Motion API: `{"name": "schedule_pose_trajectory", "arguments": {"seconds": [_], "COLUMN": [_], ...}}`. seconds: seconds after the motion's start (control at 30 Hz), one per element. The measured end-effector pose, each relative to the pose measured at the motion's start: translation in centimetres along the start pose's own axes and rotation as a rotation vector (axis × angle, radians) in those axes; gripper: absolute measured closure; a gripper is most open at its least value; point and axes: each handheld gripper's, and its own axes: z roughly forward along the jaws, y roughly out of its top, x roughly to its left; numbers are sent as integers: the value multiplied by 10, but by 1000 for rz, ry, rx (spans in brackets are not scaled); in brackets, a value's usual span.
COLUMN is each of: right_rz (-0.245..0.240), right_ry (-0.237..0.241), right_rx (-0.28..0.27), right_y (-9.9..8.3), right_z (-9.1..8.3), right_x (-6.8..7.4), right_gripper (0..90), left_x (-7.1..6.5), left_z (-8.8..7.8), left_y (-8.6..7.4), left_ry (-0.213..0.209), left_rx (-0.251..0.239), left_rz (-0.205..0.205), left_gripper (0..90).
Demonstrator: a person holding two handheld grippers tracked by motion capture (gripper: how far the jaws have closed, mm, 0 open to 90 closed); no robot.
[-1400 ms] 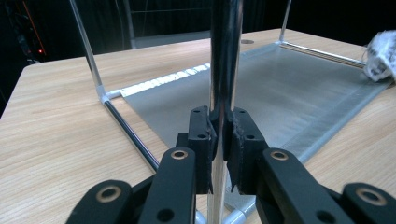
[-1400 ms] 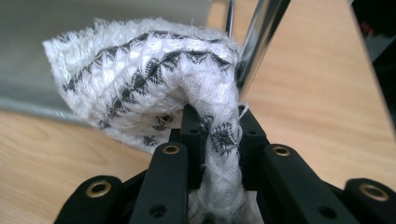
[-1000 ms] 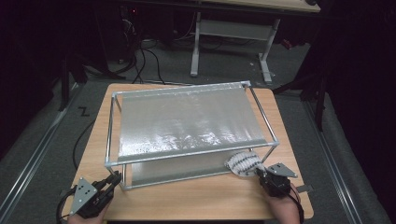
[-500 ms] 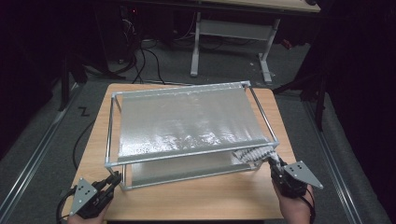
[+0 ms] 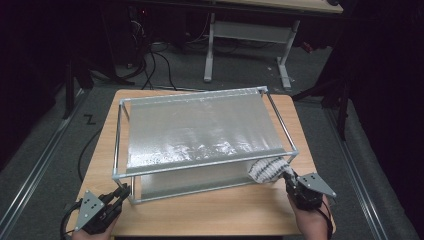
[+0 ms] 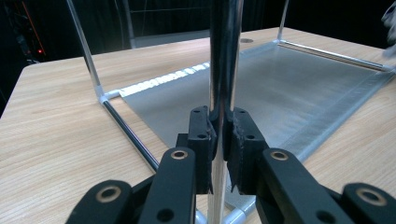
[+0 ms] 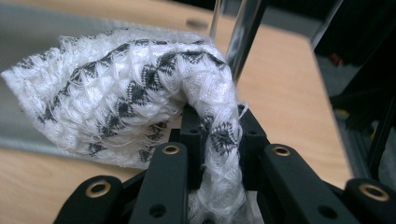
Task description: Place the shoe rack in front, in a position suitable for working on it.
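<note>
High view: a light wooden surface (image 5: 210, 210) is seen at centre frame, on grey carpet floor (image 5: 55, 150) in a dark room. A metal tube frame (image 5: 200, 165) with silvery sheet shelves is stood on the surface, taking up most of it. A white-legged desk (image 5: 245, 35) is seen at top centre, with black cables (image 5: 150, 65) trailing on the floor at upper left. A rail (image 5: 30, 175) runs along the floor at left. At lower left the left gripper (image 5: 121, 192) is held at the frame's near-left corner post. At lower right the right gripper (image 5: 290, 181) is held with a white-and-black knitted cloth (image 5: 267, 170) just beside the frame's near-right corner.

Left gripper view: the jaws are clenched on an upright chrome post (image 6: 225, 70) of the frame, at centre. The lower silvery sheet (image 6: 289, 93) is laid flat on the wood at centre right. A low tube (image 6: 130, 135) runs along the surface from centre left toward the bottom. Darkness is seen beyond the far edge at top.

Right gripper view: the jaws are clenched on the knitted cloth (image 7: 140, 93), which is bunched up and spread to the upper left. A chrome post (image 7: 245, 37) is seen just behind the cloth at top centre; contact cannot be told. Wood grain is seen at right and lower left, with dark room beyond at far right.
</note>
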Motion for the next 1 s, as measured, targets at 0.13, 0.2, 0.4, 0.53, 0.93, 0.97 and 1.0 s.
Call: {"name": "schedule_pose_trajectory", "arguments": {"seconds": [0.13,0.2,0.4,0.53,0.93,0.97,1.0], "right_rz": [-1,16,30,22,38,45,54], "right_ry": [12,40,73,70,16,-21,-33], "right_rx": [63,130,207,207,147,141,144], "right_y": [-10,-20,-31,-32,-28,-29,-29], "right_z": [13,26,40,39,17,15,15], "right_x": [2,2,0,0,-15,-22,-24], "right_gripper": [778,778,779,778,779,779,779], "left_x": [0,0,0,-1,10,13,15], "left_z": [0,0,0,0,-2,-3,-3], "left_y": [0,0,0,0,-1,-2,-2], "left_ry": [0,0,1,17,45,51,54], "left_rx": [1,1,-1,2,-2,-4,-3], "left_rz": [0,0,-3,9,-2,-2,-4], "left_gripper": [805,805,805,804,805,805,805]}}
